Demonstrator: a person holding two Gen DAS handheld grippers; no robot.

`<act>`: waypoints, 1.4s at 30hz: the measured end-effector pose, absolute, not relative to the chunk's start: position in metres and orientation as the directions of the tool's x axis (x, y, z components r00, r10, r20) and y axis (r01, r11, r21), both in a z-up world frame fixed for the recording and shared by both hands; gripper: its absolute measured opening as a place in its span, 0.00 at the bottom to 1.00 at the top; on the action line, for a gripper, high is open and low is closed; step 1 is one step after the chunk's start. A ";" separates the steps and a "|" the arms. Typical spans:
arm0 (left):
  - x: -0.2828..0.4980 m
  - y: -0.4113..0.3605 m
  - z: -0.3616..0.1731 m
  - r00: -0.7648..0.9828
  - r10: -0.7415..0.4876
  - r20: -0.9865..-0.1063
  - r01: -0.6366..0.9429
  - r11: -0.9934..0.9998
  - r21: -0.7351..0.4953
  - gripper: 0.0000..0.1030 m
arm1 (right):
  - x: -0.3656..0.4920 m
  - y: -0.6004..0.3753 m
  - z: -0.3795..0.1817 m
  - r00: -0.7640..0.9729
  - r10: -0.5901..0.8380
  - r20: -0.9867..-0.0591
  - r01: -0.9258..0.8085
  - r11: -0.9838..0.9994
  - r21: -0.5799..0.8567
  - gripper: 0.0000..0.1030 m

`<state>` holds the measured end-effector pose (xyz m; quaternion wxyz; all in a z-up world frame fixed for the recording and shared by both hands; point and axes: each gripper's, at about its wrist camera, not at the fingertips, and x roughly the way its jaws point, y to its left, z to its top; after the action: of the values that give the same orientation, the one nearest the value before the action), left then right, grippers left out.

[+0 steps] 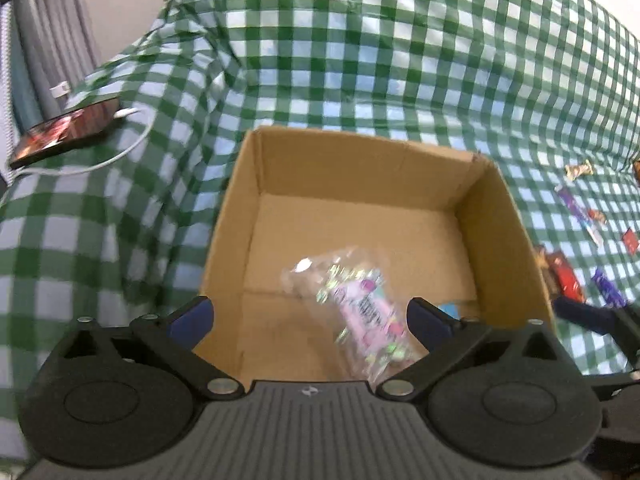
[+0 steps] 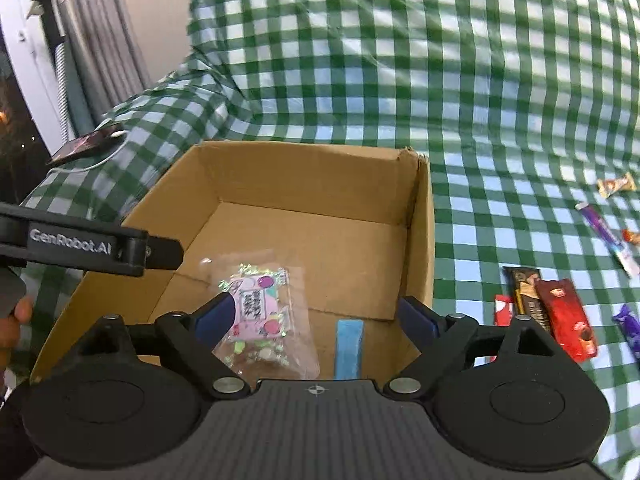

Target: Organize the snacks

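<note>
An open cardboard box (image 1: 500, 216) (image 2: 424, 240) stands on the green checked cloth. A pink snack packet (image 1: 368, 312) (image 2: 260, 312) in clear wrap is inside it, blurred in the left wrist view. A light blue bar (image 2: 350, 346) lies beside it on the box floor. My left gripper (image 1: 310, 306) hangs open over the box's near side, its pads clear of the packet. My right gripper (image 2: 317, 301) is open above the box's near right part with nothing between its fingers. One left finger (image 2: 160, 254) reaches in from the left.
Loose snacks lie on the cloth right of the box: a red packet (image 2: 566, 320), a brown bar (image 2: 526, 292), a purple stick (image 2: 608, 240), a gold candy (image 2: 616, 185). A phone (image 1: 68, 132) with a white cable sits at the far left. A hand (image 2: 16, 320) shows at the left edge.
</note>
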<state>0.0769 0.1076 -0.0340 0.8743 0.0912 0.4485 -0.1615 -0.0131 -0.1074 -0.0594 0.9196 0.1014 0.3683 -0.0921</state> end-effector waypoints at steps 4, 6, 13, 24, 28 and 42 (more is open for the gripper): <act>0.040 0.129 -0.023 0.553 -0.170 -0.815 0.332 0.943 0.028 1.00 | -0.045 -0.096 -0.044 0.714 -0.095 -0.693 0.270 0.951 0.148 0.90; 0.018 0.139 -0.018 0.571 -0.153 -0.807 0.308 0.951 0.038 1.00 | -0.063 -0.082 -0.035 0.717 -0.095 -0.690 0.279 0.947 0.159 0.91; -0.048 0.161 0.000 0.595 -0.158 -0.788 0.302 0.953 0.037 1.00 | -0.117 -0.019 0.005 0.767 -0.135 -0.627 0.267 0.956 0.122 1.00; -0.106 0.175 0.031 0.679 -0.183 -0.711 0.289 0.957 0.030 1.00 | -0.166 0.014 0.032 0.811 -0.168 -0.560 0.252 0.965 0.075 1.00; -0.116 0.178 0.038 0.688 -0.188 -0.701 0.285 0.958 0.023 1.00 | -0.177 0.018 0.036 0.820 -0.179 -0.543 0.258 0.963 0.074 1.00; -0.131 0.180 0.043 0.702 -0.190 -0.686 0.294 0.955 0.036 1.00 | -0.193 0.021 0.039 0.833 -0.196 -0.518 0.277 0.957 0.082 1.00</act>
<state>-0.1308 0.1799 0.0434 0.9197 0.0715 0.3629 -0.1315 -0.1925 0.0208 0.0394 0.9542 0.0768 0.2613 -0.1240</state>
